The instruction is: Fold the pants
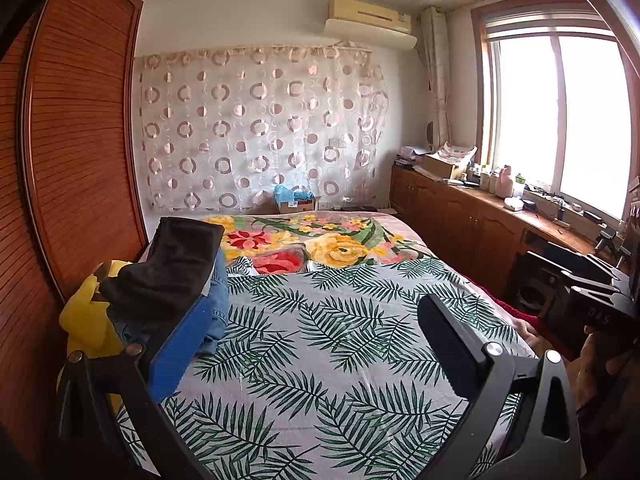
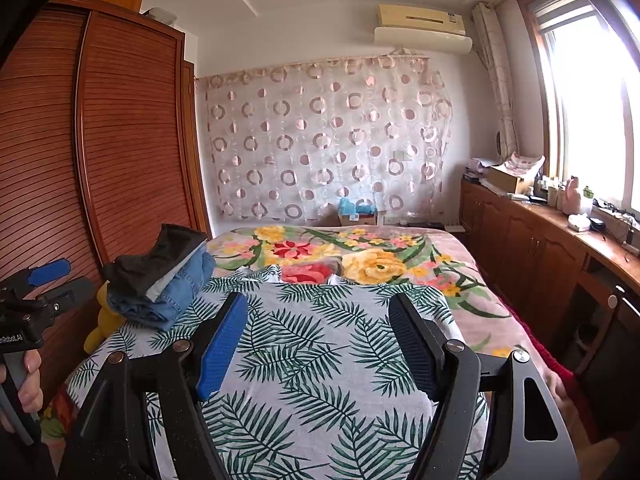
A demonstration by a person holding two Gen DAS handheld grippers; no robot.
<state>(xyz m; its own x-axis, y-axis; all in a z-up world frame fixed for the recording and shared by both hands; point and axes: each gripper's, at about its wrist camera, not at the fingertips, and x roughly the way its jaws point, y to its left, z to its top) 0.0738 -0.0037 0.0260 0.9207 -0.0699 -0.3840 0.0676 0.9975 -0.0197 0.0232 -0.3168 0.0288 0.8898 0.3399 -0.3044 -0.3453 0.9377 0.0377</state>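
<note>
My right tool (image 2: 316, 344) and left tool (image 1: 308, 344) gape wide, empty, over bare leaf sheet (image 2: 320, 360); folded pants (image 2: 160, 280) stack at the bed's left edge.

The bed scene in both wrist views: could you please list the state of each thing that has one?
Left gripper: open, empty.
Right gripper: open, empty.
Stack of pants: folded, piled at the left edge of the bed, dark pair on top of blue jeans.
Palm-leaf sheet: spread flat over the bed.
Wardrobe doors: shut.
Yellow plush toy: beside the stack, partly hidden.
</note>
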